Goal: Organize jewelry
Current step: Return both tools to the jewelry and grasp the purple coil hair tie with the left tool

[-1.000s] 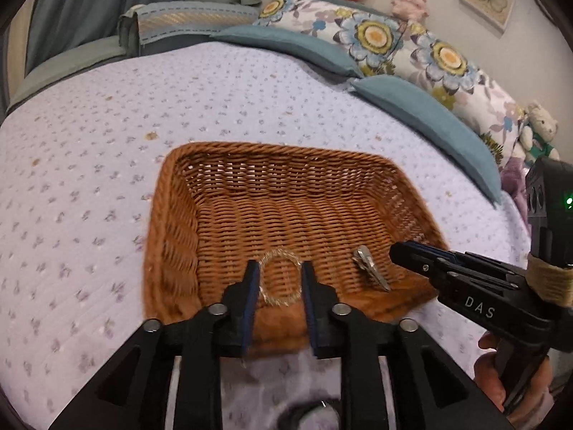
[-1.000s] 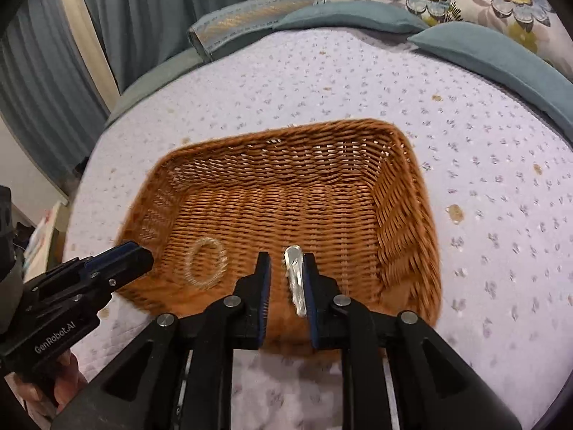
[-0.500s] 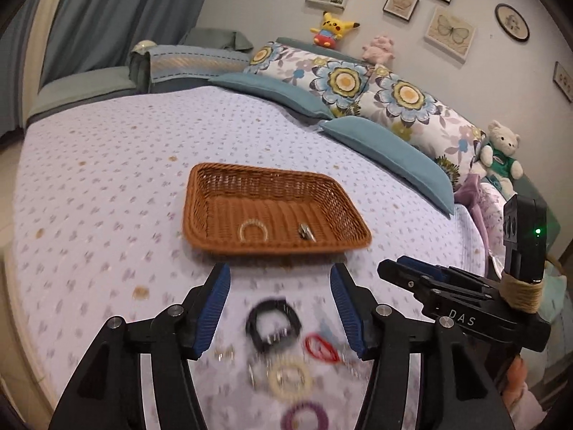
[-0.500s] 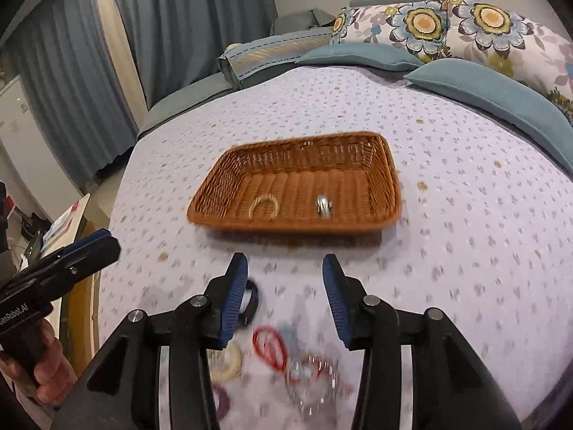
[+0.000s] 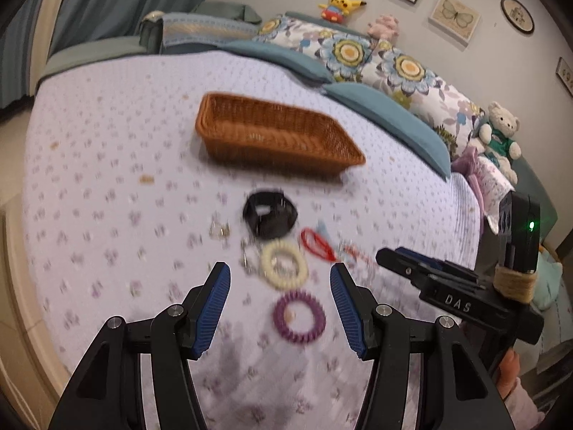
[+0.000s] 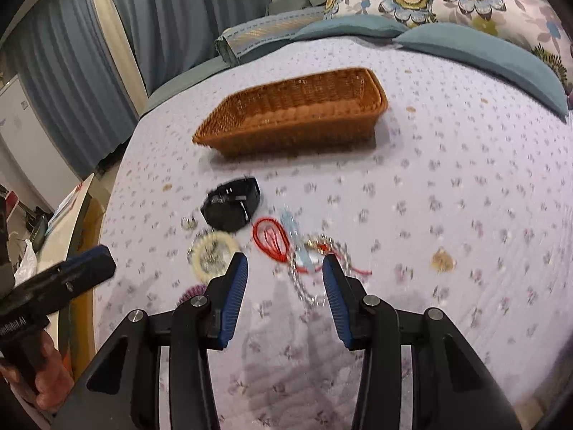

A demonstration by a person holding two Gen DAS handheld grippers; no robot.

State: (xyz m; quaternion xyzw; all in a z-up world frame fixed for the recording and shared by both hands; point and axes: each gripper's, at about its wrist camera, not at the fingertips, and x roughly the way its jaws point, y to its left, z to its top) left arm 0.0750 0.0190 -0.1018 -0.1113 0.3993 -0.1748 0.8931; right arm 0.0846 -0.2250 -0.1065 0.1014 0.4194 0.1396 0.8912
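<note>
Left gripper (image 5: 279,279) fingers apart and empty above cream coil bracelet (image 5: 283,263), right gripper (image 6: 284,268) fingers apart and empty over bead chain (image 6: 308,279), wicker basket (image 5: 275,134) farther up the bed (image 5: 107,179), black watch (image 5: 270,213) between.

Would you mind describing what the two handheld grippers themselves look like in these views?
Both are black plastic tools with two angled fingers lined with ribbed blue pads and silver pivot screws. The right gripper bears white "DAS" lettering, twine wrapped around its handle and a green light on top. The left gripper carries white "GenRobot.AI"-style lettering, partly cut off.
</note>
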